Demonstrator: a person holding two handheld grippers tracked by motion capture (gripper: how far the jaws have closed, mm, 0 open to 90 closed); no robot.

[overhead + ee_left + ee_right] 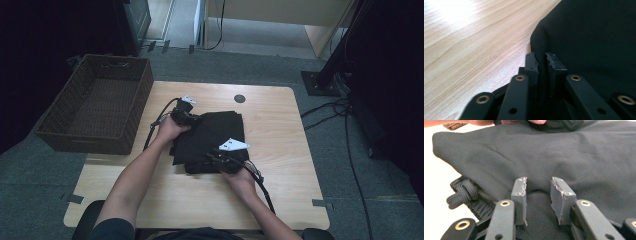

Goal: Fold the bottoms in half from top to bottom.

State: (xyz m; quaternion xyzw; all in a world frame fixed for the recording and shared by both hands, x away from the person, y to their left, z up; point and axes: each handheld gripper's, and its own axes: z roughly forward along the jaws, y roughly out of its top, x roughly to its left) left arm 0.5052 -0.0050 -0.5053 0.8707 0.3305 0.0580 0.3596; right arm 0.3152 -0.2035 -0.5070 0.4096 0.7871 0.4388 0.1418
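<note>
At the near edge of the table (165,200), my two forearms come in from below and reach toward a black garment (215,132) lying in the middle of the light wooden top. It looks like folded trousers or shorts with a dark drawstring cord (461,192) poking out at one end, though I cannot be sure of the cut.

Nearest to me, the right gripper (220,161) sits at the garment's near edge. In the right gripper view its jaws stand partly apart with a fold of the black cloth lying between them; the pads do not press on it, so I read this gripper as released, not yet gripping.

A little farther off and to the left, the left gripper (189,118) is at the garment's far left corner. In the left gripper view its jaws are drawn nearly together over the cloth's edge, clenched on the fabric.

Farther left, off the table's edge, a brown wicker basket (55,125) stands with nothing in it.

My judgement: the garment is already folded into a compact stack, and what is left is to close my right side, lift the bundle with both grippers and carry it left into the basket.
</note>
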